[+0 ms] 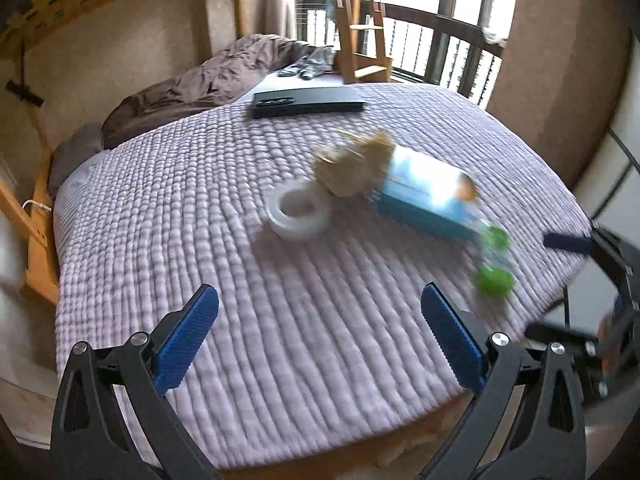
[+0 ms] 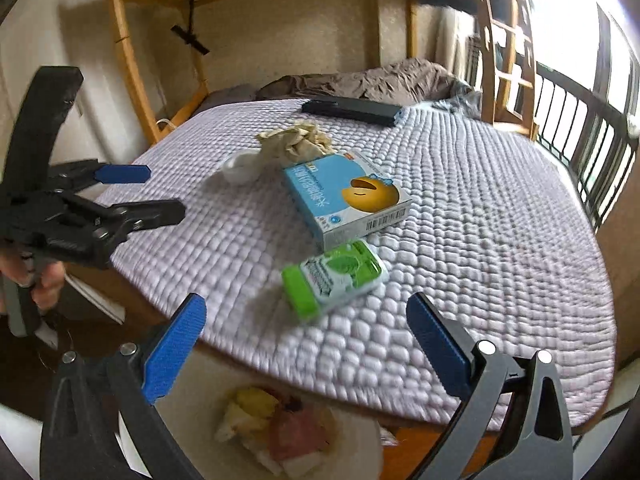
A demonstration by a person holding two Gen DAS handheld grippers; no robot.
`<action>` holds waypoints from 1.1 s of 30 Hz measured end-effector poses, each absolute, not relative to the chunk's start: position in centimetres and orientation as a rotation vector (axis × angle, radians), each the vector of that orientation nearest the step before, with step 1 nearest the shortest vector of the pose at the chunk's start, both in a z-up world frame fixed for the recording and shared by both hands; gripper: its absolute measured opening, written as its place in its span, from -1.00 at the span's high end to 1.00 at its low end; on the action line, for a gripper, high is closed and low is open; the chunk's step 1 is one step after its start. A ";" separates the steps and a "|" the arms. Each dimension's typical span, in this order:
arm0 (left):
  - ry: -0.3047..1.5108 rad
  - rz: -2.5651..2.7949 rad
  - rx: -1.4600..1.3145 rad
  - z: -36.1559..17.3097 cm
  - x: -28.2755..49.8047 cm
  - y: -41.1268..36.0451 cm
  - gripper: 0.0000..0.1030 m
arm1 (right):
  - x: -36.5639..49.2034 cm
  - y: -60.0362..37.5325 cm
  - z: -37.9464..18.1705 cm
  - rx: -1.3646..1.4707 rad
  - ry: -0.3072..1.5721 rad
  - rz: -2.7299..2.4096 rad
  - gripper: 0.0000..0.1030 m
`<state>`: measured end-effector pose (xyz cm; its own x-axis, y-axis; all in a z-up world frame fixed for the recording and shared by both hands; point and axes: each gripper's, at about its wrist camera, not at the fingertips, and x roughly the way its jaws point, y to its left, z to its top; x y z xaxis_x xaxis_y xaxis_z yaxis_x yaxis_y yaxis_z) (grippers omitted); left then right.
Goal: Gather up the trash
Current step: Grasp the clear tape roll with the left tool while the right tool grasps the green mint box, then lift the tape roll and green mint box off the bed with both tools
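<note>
On the lilac quilted bed (image 2: pixel 480 280) lie a blue carton with an orange cartoon face (image 2: pixel 344 200), a green and white mint case (image 2: pixel 336 276), a crumpled tan paper wad (image 2: pixel 296 140) and a small white ring-shaped roll (image 2: pixel 240 168). In the left wrist view they are blurred: the carton (image 1: pixel 424 200), the mint case (image 1: pixel 494 260), the wad (image 1: pixel 352 168), the roll (image 1: pixel 298 212). My left gripper (image 1: pixel 320 296) hangs open and empty over the near quilt, short of the roll. My right gripper (image 2: pixel 306 308) is open and empty just before the mint case.
A white bin (image 2: pixel 360 440) holding several scraps sits below the bed's near edge. A flat black device (image 1: pixel 306 102) lies at the far side by a brown duvet (image 1: pixel 208 80). Wooden bunk posts, a ladder (image 1: pixel 360 28) and a balcony railing (image 2: pixel 580 132) surround the bed.
</note>
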<state>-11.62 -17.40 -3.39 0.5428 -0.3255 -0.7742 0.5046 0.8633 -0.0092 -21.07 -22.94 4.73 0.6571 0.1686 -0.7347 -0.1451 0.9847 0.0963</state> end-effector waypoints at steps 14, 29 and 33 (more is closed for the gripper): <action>0.877 -0.496 0.297 -5.5 -4.6 -20.3 -0.95 | -18.0 -22.7 2.5 0.068 0.831 0.122 -0.89; 0.877 -0.525 0.264 -5.3 -3.4 -20.7 -0.20 | -15.9 -22.1 1.3 -0.003 0.808 0.077 -0.33; 0.879 -0.523 0.246 -5.1 -3.4 -20.2 0.00 | -15.8 -22.5 1.1 0.007 0.806 0.082 -0.33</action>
